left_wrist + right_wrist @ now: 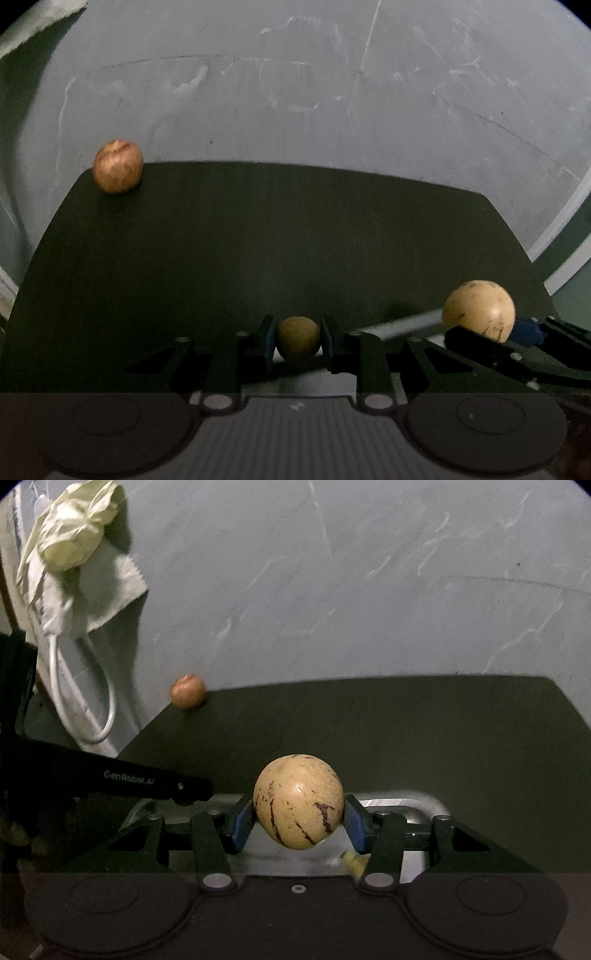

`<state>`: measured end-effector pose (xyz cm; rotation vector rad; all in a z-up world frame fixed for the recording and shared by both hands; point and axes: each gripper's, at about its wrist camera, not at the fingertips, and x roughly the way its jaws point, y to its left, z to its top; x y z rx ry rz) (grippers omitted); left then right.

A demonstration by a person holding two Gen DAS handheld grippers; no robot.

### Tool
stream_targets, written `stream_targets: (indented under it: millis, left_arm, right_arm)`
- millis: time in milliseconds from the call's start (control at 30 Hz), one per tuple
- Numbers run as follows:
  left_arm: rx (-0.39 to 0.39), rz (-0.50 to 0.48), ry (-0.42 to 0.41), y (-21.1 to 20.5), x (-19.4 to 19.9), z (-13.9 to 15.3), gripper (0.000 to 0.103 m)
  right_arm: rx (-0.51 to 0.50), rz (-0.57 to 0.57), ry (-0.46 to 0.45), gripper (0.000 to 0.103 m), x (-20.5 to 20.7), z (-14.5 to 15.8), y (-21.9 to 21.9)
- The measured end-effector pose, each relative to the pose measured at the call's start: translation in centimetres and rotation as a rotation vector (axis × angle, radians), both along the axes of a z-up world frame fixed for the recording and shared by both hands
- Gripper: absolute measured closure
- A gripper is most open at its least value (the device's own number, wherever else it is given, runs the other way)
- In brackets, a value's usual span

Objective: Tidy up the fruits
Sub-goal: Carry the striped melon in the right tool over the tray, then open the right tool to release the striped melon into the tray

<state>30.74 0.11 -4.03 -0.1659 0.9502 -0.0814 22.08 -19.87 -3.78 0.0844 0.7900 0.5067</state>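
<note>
Three fruits show. The left tongs point(298, 341) are clamped on a small brownish-yellow fruit point(298, 339), roundish, with no clear long axis; its underside is lost in shadow. The right tongs point(299, 818) are clamped on a larger pale melon point(298, 806) with dark streaks, held above a metal tray point(417, 805) whose floor is mostly hidden by the tongs. The melon is slightly egg-shaped, its long axis roughly upright and narrowing toward the bottom. A reddish apple point(117, 166) sits well apart at the far left corner of the dark table point(277, 240), stem dimple tilted upward. A crumpled cloth point(74, 528) hangs by the wall point(369, 590), beside a white hose point(107, 709).
</note>
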Motion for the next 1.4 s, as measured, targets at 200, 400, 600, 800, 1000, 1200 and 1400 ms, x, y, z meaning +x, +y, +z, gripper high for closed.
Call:
stream_targets:
  millis: [200, 400, 600, 800, 1000, 1200, 1400]
  left_arm:
    - [-0.011, -0.024, 0.035, 0.7, -2.3, -0.6, 0.075]
    - [0.006, -0.041, 0.072, 1.3, -3.5, -1.3, 0.075]
    - [0.02, -0.046, 0.093, 1.7, -4.7, -1.9, 0.075]
    - [0.028, -0.064, 0.092, 1.5, -5.1, -2.0, 0.075]
    - [0.021, -0.071, 0.09, 1.6, -5.1, -2.1, 0.074]
    - [-0.004, -0.064, 0.08, 2.1, -4.9, -1.8, 0.071]
    - [-0.05, -0.023, 0.049, 3.3, -5.4, -1.0, 0.063]
  right_arm:
    - [-0.022, 0.012, 0.03, 0.05, -1.3, -0.9, 1.1]
    - [-0.076, -0.003, 0.052, 0.05, -1.4, -1.4, 1.7]
    - [-0.098, -0.024, 0.074, 0.05, -1.6, -1.8, 2.2]
    - [-0.104, -0.037, 0.091, 0.05, -1.8, -2.1, 2.2]
    - [-0.106, -0.058, 0.091, 0.048, -2.0, -1.9, 2.0]
    - [-0.087, -0.067, 0.078, 0.039, -2.6, -1.2, 1.6]
    - [-0.07, -0.085, 0.051, 0.028, -3.5, 0.1, 1.7]
